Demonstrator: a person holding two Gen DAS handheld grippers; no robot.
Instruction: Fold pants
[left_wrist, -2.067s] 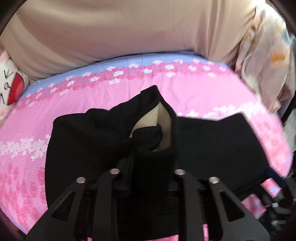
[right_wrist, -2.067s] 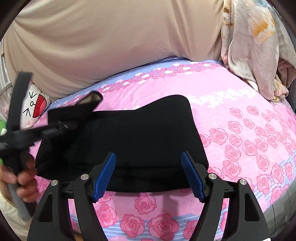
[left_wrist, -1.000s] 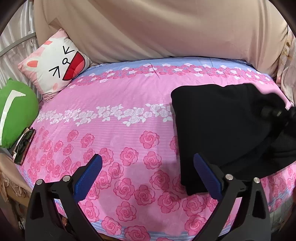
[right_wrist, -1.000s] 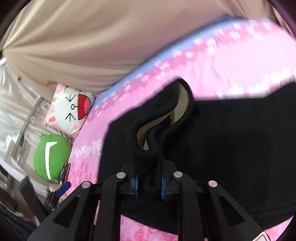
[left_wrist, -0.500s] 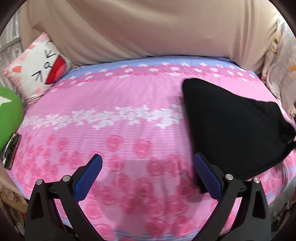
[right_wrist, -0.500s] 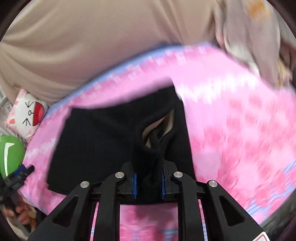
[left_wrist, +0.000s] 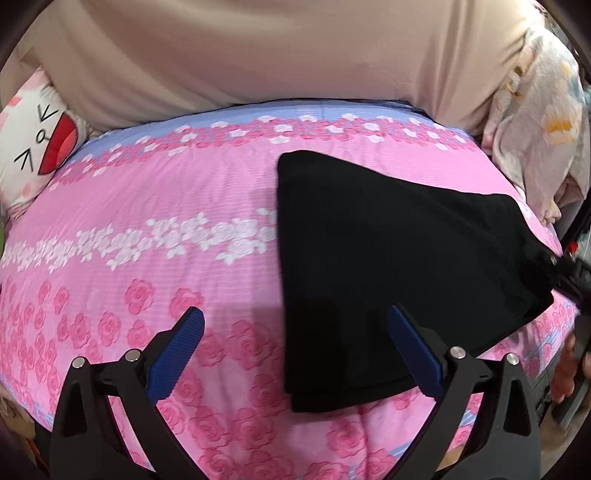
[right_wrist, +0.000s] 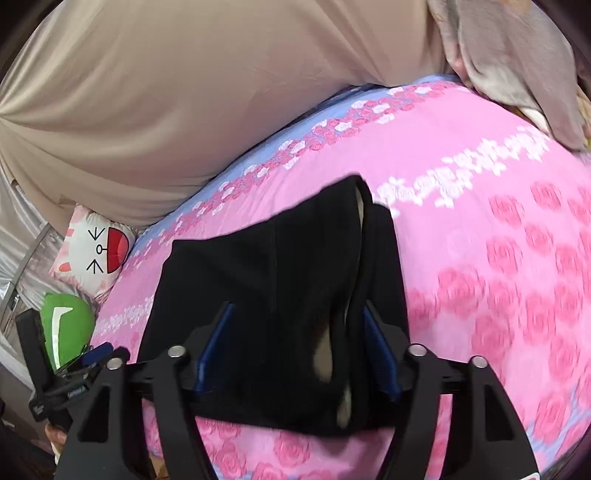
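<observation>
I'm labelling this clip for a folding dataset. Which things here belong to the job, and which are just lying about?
Part of the job:
- black pants
- left gripper, open
- right gripper, jaws opening around the pants' edge
- bed

Just lying about:
- cat-face pillow
- green cushion
- floral blanket

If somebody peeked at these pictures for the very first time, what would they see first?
Probably the black pants, a dark folded shape on the right side of the bright pink rose-patterned bedsheet. Next, the right gripper at the pants' near edge, its jaws opening with a bunched fold of the cloth between them. Then the white cartoon-cat pillow at the far left by the beige curtain.
</observation>
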